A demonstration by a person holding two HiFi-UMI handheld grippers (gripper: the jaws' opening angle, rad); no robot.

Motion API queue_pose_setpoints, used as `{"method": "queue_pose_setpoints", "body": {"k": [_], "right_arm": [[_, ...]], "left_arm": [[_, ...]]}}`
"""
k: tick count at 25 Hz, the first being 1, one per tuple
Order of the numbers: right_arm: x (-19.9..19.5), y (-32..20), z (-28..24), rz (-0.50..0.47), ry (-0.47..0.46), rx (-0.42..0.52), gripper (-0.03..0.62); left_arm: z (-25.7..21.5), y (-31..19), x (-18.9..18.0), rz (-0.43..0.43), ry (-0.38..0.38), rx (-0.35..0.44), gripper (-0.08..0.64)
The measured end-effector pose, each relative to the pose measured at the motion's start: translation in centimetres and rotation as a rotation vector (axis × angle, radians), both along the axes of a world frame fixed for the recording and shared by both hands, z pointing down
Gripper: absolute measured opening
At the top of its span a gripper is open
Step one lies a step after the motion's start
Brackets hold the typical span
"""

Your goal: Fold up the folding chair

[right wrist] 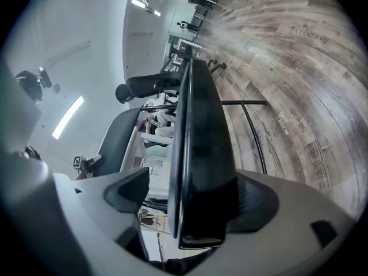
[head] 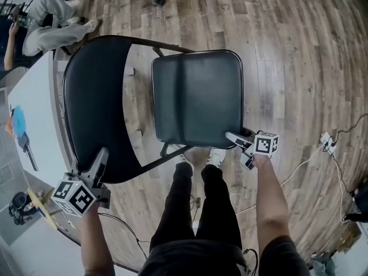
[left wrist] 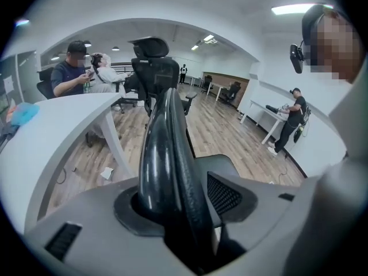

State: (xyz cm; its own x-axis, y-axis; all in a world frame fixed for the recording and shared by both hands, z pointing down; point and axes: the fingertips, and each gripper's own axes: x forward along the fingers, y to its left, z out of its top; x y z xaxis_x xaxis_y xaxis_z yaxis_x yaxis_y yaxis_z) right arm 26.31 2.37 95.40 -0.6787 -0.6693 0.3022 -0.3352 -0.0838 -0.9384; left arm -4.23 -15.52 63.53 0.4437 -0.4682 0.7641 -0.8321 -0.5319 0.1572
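A black folding chair stands open on the wood floor, its curved backrest [head: 92,105] at the left and its padded seat [head: 198,96] in the middle. My left gripper [head: 99,164] straddles the backrest's near end. In the left gripper view the backrest's edge [left wrist: 167,154] runs up between the jaws of the left gripper [left wrist: 184,194] and rests against the left one, with a thin gap at the right pad. My right gripper [head: 237,138] sits at the seat's near right corner. The seat edge [right wrist: 201,154] lies against one jaw of the right gripper [right wrist: 195,197], and the other pad stands apart.
A white table [head: 31,114] runs close along the chair's left side, with people seated at its far end [head: 52,22]. A black office chair [left wrist: 154,68] stands behind the backrest. My legs [head: 198,200] are right behind the seat. Cables [head: 328,142] trail on the floor at the right.
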Motion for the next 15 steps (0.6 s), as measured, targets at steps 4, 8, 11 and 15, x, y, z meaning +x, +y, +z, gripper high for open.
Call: {"method": "queue_pose_setpoints", "body": {"k": [4,8,11,15], "right_arm": [[-1.1,-0.7,-3.9,-0.001,-0.024,0.012,0.414],[-3.2,-1.0,-8.3,-0.024,-0.063,0.021,0.414],[-5.0,-1.4,-11.1,-0.031,-0.066,0.029,0.414],[-8.4,-2.6,-15.7,-0.053,-0.085,0.049,0.414]], "left_arm": [[-2.5,0.0,0.6,-0.02,0.042,0.02,0.203],[-5.1,0.3,0.6,-0.028,0.106,0.06,0.157],[-7.3,0.3,0.6,-0.039,0.139,0.093,0.117],[-9.9,0.4,0.1,-0.043,0.192,0.097,0.092]]}}
